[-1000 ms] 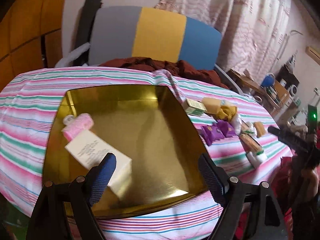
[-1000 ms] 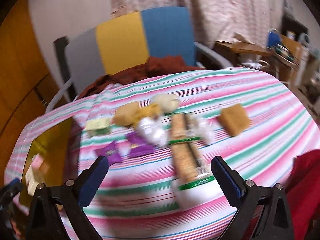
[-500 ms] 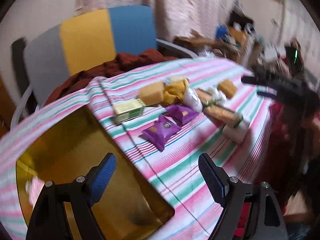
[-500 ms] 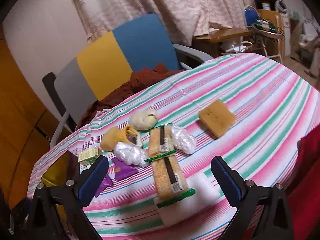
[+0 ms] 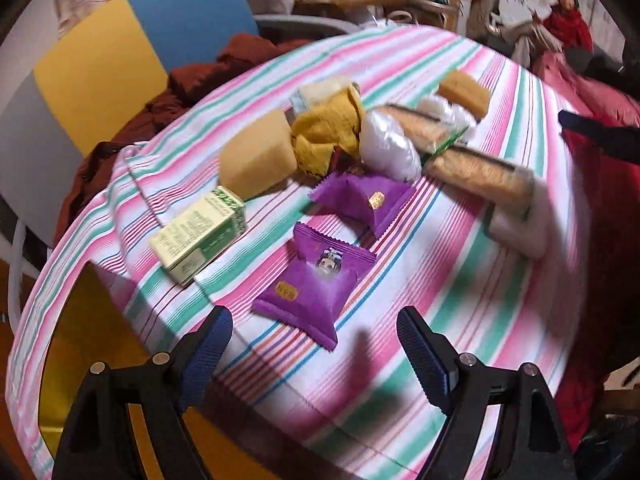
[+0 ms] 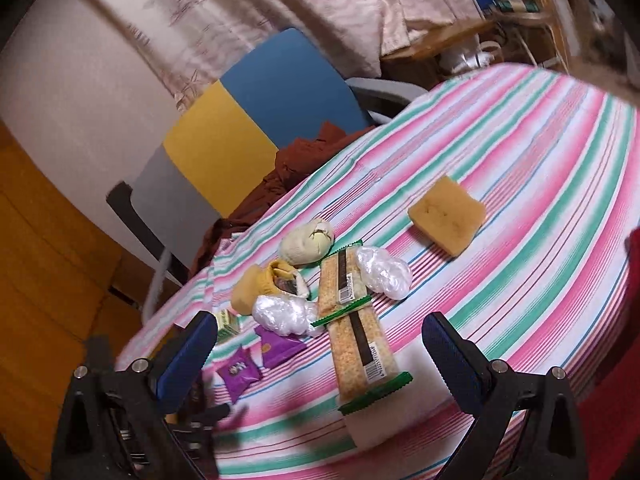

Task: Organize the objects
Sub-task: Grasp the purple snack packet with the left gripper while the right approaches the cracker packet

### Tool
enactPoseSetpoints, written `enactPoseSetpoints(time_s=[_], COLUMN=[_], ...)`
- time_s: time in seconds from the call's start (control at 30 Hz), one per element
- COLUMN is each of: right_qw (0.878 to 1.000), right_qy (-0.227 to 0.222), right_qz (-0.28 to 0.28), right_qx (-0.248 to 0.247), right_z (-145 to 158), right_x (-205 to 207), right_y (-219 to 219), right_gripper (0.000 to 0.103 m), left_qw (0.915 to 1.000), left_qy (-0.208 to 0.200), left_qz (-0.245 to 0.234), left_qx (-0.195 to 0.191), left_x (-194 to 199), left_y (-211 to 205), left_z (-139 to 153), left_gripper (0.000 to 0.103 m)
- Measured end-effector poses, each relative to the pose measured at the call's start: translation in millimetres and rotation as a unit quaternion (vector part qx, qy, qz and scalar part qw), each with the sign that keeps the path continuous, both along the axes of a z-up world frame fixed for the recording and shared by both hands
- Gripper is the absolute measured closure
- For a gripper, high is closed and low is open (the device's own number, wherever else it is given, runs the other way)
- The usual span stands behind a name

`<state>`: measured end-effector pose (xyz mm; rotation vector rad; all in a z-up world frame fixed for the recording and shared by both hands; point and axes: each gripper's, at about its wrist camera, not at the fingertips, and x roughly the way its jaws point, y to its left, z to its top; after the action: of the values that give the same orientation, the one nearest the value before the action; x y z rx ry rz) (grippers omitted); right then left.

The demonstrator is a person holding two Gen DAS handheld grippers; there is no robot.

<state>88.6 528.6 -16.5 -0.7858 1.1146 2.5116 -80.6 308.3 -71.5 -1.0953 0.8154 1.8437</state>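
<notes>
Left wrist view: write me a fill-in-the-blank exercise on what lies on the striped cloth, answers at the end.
1. The two snack packets nearest the left gripper are ____ in colour.
2. The small green carton lies to the ____ of those packets.
3. The left gripper's fingers stand ____, with nothing between them.
4. The tablecloth has a pattern of ____.

Answers: purple; left; open; stripes

Bare striped cloth [image 6: 560, 184] lies right of the sponge [image 6: 446, 215]; leftward, packets [image 6: 356, 344] crowd together.
</notes>
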Motion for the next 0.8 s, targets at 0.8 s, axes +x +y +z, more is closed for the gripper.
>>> enactPoseSetpoints(time_s=[0.8], right_qw=[0.999], right_qy=[0.003], right_qz=[0.007], right_qx=[-0.050], right_z=[-10.1], right_x=[-1.7], right_y=[9.9], right_gripper=[0.000], left_qw=[0.9991], left_qy=[-0.038], left_qz=[0.015], left_qx=[-0.014], left_x=[22.6], left_y=[18.9], left_z=[-18.8], left_gripper=[0.050])
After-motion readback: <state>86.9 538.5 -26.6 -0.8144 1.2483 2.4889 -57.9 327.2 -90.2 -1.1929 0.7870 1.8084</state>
